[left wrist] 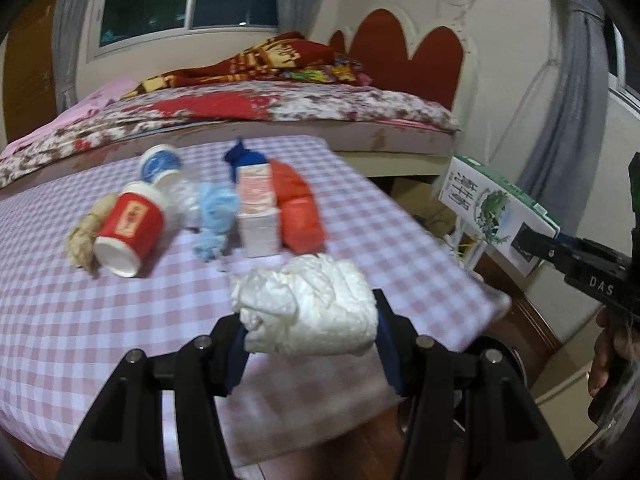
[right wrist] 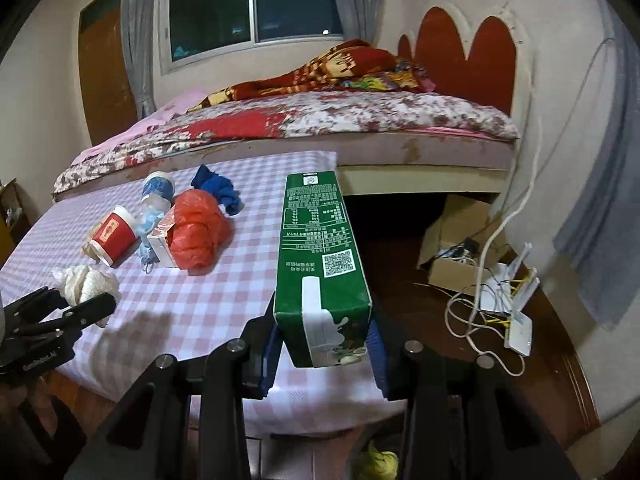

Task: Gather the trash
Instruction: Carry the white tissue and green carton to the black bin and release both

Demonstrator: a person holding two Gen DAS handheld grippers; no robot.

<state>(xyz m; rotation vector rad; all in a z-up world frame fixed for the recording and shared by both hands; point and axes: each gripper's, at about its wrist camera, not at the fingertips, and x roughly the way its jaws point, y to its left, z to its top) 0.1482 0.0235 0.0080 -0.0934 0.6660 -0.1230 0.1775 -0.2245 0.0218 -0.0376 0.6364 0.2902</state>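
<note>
Checked tablecloth (left wrist: 120,320) fronts floral bed (left wrist: 320,108).

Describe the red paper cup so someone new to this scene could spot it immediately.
Start at the table with the pink checked cloth in front of the bed. In the cluster of trash on it, the red paper cup lies on its side at the left end, its white bottom facing the camera. It alone is a red cup with a label.

A home bedroom: bed (right wrist: 320,120) with floral bedding, curtained window (right wrist: 252,8)
</note>
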